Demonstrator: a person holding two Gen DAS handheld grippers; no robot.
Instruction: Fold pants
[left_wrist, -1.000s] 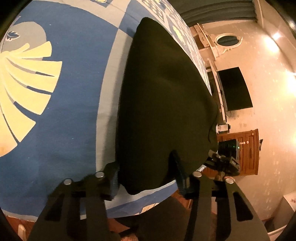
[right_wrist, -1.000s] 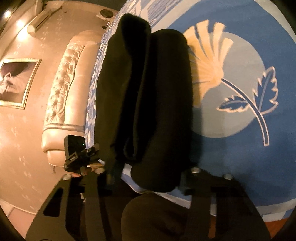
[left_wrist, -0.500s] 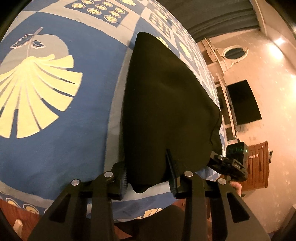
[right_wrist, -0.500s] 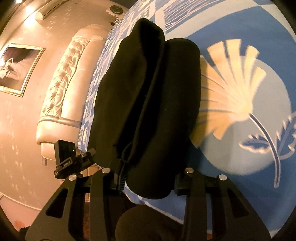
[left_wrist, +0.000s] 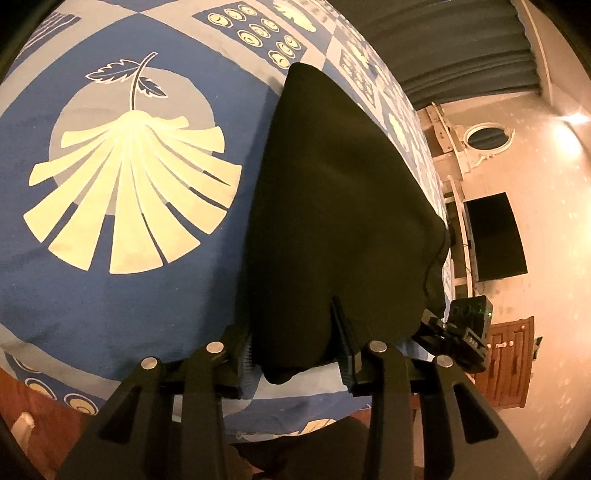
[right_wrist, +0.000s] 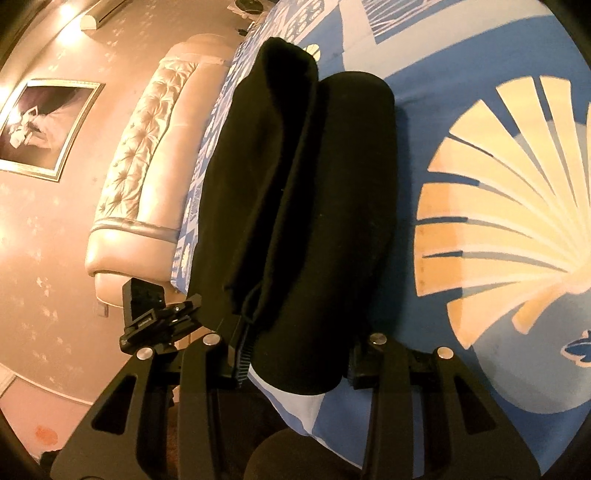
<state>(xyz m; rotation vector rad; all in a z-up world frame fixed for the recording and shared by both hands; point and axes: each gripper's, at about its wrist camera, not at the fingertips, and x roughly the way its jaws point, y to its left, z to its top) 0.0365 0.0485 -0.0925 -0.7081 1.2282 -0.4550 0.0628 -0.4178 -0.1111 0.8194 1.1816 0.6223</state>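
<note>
The black pants (left_wrist: 332, 221) are laid lengthwise on a bed covered by a blue sheet (left_wrist: 110, 295) printed with pale fan-shaped leaves. Their near end hangs at the bed's front edge, where it is gripped by both tools. In the left wrist view, the left tool (left_wrist: 295, 354) is closed on 1 corner of that near end, with dark cloth filling the gap between its ribbed pads; its jaws are opening slightly. In the right wrist view, the right tool (right_wrist: 295, 354) is clamped on the other corner, where the pants are seen folded lengthwise into 2 thick rolls lying side by side and a drawstring (right_wrist: 247, 299) hangs beside the left finger. A tufted headboard (right_wrist: 147, 147) and a framed picture (right_wrist: 40, 125) are seen beyond the bed.
</note>
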